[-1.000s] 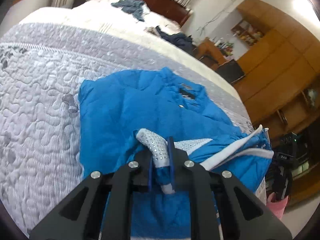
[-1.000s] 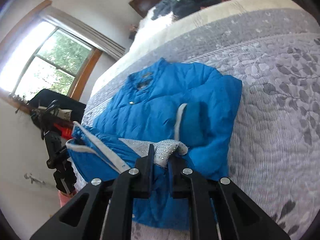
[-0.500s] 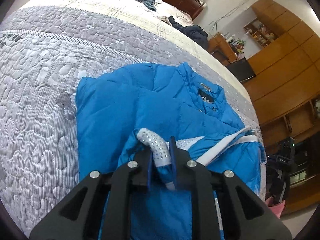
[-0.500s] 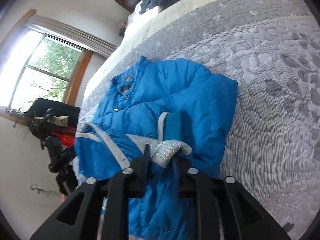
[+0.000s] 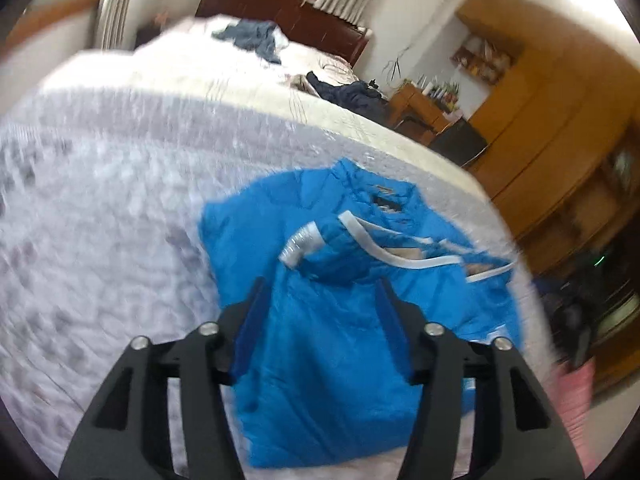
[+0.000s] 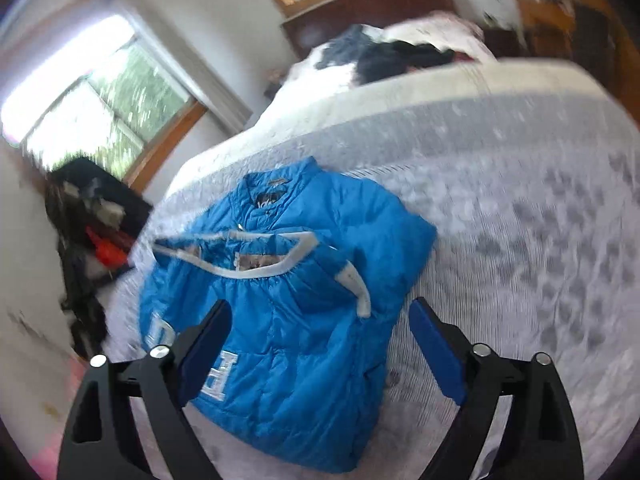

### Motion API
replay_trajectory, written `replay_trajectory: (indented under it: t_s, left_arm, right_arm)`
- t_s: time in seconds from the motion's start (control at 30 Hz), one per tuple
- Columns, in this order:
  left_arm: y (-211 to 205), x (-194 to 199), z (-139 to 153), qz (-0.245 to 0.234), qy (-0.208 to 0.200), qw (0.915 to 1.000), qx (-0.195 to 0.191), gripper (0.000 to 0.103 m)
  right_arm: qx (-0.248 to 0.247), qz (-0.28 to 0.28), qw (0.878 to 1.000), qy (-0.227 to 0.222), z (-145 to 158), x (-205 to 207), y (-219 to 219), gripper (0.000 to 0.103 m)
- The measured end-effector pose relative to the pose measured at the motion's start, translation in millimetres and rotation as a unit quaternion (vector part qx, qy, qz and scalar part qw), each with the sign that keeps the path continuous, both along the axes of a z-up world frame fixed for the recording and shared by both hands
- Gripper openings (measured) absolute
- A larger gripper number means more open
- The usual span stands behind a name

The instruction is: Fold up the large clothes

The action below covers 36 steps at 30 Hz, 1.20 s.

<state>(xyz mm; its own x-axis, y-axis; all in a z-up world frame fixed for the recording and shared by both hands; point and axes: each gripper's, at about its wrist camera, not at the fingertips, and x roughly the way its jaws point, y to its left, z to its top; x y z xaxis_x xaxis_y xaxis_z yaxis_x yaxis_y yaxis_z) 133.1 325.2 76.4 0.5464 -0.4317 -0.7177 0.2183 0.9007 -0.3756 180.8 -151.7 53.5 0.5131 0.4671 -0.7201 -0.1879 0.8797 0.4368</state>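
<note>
A bedroom: a bed under a grey quilt [image 5: 120, 208], a window on one side and wooden cabinets on the other. The blue jacket [image 5: 332, 344] lies on the quilt near the bed's edge, its lower half folded up over the chest with the white hem band [image 6: 260, 268] across the middle and a sleeve cuff [image 5: 300, 242] on top, probably tucked in to keep the bundle compact. The left gripper [image 5: 320, 308] and right gripper [image 6: 320, 320] both hang above it, spread wide, holding nothing.
</note>
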Motion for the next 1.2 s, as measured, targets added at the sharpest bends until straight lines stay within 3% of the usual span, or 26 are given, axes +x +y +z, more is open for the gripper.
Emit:
replay_trajectory:
  t_s: [0.1, 0.27, 0.37, 0.43, 0.53, 0.6, 0.8, 0.97, 1.1, 1.2]
  left_arm:
    - [-18.9, 14.6, -6.1, -0.024, -0.022, 0.9975, 0.062, 0.066]
    - [-40.5, 35.5, -21.5, -0.06, -0.017, 0.9937, 0.093, 0.067]
    - [-57.3, 42.6, -28.2, -0.067, -0.024, 0.9888, 0.131, 0.068]
    - [-65.3, 42.4, -29.8, -0.063, -0.033, 0.9859, 0.151, 0.067]
    - [-67.8, 38.1, -28.2, -0.044, -0.046, 0.983, 0.173, 0.044]
    - [-64.9, 31.3, -24.7, -0.036, -0.057, 0.9834, 0.168, 0.024]
    - [-61.0, -1.2, 15.8, -0.002, -0.117, 0.9833, 0.139, 0.016]
    - [-61.4, 13.0, 56.0, 0.033, -0.153, 0.9808, 0.116, 0.016]
    - [-70.0, 53.8, 64.6, 0.052, -0.141, 0.9821, 0.114, 0.016]
    - [-74.6, 88.5, 53.4, 0.064, -0.115, 0.9845, 0.116, 0.016]
  right_arm:
    - [-0.059, 0.024, 0.998, -0.01, -6.1, 17.4, 21.9, 0.093]
    - [-0.106, 0.063, 0.992, -0.005, -27.0, 39.1, 49.5, 0.091]
    - [-0.126, 0.071, 0.989, 0.0, -36.6, 44.0, 62.0, 0.073]
    - [-0.157, 0.067, 0.985, -0.008, -41.1, 43.0, 68.0, 0.052]
    - [-0.17, 0.061, 0.983, -0.019, -39.0, 35.2, 67.5, 0.026]
    - [-0.154, 0.053, 0.986, -0.025, -32.0, 28.5, 61.7, 0.02]
    - [-0.12, 0.041, 0.99, -0.059, 4.8, 5.4, 53.1, 0.017]
    - [-0.092, 0.01, 0.993, -0.079, 47.4, 21.4, 44.4, 0.017]
    - [-0.063, -0.018, 0.996, -0.064, 62.3, 62.3, 36.7, 0.017]
    - [-0.056, -0.031, 0.997, -0.049, 58.6, 90.0, 34.4, 0.017]
